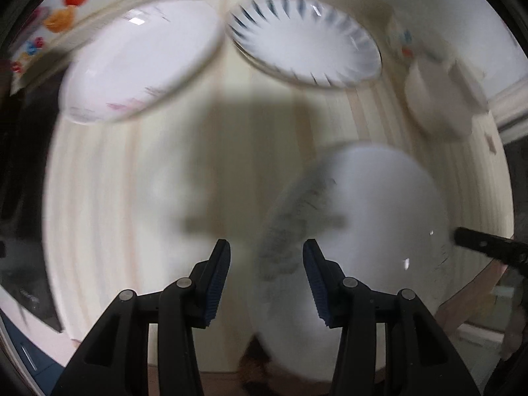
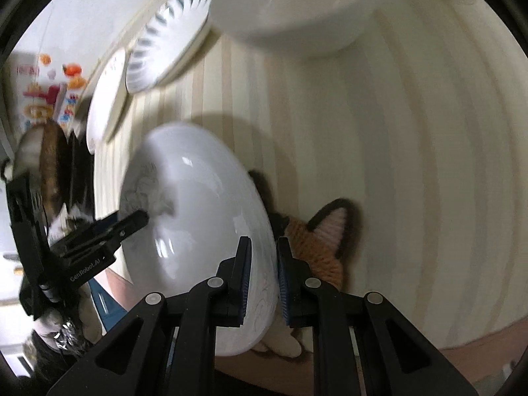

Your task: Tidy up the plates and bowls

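White plate (image 2: 198, 217) with a grey sketch pattern, clamped at its rim by our right gripper (image 2: 262, 283).
We see its jaws pinching the plate's edge above the pale striped bench (image 2: 412, 165), beside an orange knitted toy (image 2: 313, 247). Our left gripper (image 1: 266, 280) hangs unclenched over the plate's far side, gripping nothing. At the back of the bench lie a blue-rayed plate (image 1: 303, 41), a pink-flowered plate (image 1: 138, 62) and a white bowl (image 1: 439, 99).
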{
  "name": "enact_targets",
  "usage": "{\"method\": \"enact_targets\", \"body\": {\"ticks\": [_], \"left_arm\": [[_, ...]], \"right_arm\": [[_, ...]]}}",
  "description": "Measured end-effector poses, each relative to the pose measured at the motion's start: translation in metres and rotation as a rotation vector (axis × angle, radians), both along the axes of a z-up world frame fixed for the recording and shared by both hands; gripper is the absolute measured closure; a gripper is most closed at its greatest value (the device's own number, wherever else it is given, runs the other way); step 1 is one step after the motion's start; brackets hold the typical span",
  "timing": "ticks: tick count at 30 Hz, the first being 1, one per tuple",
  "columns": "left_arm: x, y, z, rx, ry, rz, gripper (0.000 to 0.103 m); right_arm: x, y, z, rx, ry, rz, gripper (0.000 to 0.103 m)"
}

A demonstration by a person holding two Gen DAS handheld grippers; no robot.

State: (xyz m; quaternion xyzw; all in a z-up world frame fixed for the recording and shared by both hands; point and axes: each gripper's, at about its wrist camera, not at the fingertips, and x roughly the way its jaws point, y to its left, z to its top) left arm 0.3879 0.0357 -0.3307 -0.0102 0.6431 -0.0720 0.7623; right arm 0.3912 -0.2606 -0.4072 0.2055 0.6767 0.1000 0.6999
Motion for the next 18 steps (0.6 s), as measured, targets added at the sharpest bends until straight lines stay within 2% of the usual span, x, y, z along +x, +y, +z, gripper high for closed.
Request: {"method": "enact_targets", "body": {"ticks": [3,5,6,8,11,18], "left_arm": [[0.008,0.039,0.037,-0.004,-0.094,0.071,0.059],[0.022,0.066,0.049,-0.022,-0.119,0.131,0.059],[0.029,0.074,0.05,-0.033,-0.126,0.153,0.059],[0.043,0.094,0.047,-0.049,-0.122,0.205,0.059],[0.077,0.118,0.029,-0.076,-0.115,0.259,0.059],[0.116,0.144,0.001,-0.051,-0.104,0.31,0.059]], "right_arm": [[-0.002,-0.01,0.044,-0.01,-0.06,-0.046,0.086],[0.0,-0.004,0.083,0.002,-0.134,-0.034,0.083],[0.008,0.009,0.102,0.001,-0.178,-0.008,0.081],[0.031,0.041,0.121,0.018,-0.238,0.052,0.067],[0.081,0.093,0.122,0.017,-0.307,0.124,0.066],[0.22,0.211,0.071,0.012,-0.349,0.291,0.066]]}}
